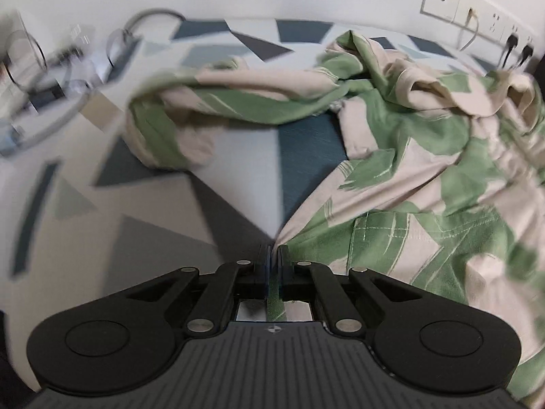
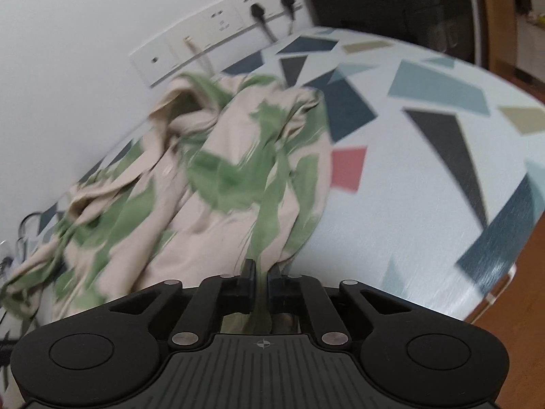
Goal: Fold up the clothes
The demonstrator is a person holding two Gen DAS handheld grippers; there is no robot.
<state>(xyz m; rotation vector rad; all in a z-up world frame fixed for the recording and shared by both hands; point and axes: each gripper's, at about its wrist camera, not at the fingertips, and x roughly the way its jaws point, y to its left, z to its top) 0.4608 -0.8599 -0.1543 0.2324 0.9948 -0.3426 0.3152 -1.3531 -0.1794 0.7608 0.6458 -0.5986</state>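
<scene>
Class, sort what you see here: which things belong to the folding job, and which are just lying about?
Part of the job:
- green-and-beige leaf-print shirt
- left claw, shut on the shirt's edge
- right claw, shut on the shirt
- patterned tablecloth, the work surface

Lying about:
- wall sockets with plugs
- grey cables

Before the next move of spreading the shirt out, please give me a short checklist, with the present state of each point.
1. Left hand-held gripper has cloth between its fingers: ok, shut on an edge of the green-and-beige shirt.
2. Right hand-held gripper has cloth: ok, a bunched fold of the shirt runs between its fingers.
3. Both hold matching corners: cannot tell.
4. Shirt lies flat: not ok, crumpled, one sleeve twisted.
5. Patterned tablecloth free beside the shirt: ok.
6. Cables at the far left apart from the shirt: ok in the left wrist view.
</scene>
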